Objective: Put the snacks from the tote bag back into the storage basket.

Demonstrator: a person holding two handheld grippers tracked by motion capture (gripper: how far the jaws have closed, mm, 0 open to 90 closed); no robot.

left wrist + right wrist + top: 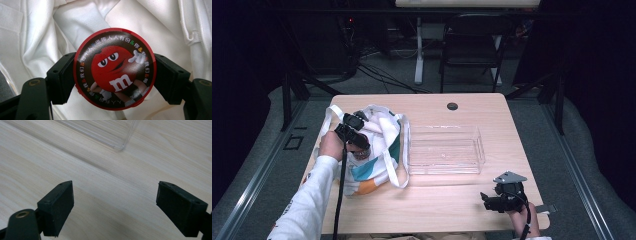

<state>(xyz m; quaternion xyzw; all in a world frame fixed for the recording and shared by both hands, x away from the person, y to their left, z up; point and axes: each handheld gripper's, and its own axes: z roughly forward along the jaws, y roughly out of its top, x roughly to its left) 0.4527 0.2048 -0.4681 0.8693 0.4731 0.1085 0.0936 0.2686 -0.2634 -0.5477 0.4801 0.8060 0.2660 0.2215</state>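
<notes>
The wooden table (432, 205) carries a white tote bag (379, 150) toward its left edge, and just right of it, mid-table, a clear plastic tray (444, 150). Over the bag, the left gripper (357, 142) pinches an M&M's candy tub (115, 68), so the tray lies to its right. The right gripper (486, 199), jaws spread and empty, rests near the front right corner.

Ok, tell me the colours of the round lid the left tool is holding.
Red rim, dark brown face with a red cartoon candy character: the lid shows best in the left gripper view.
</notes>
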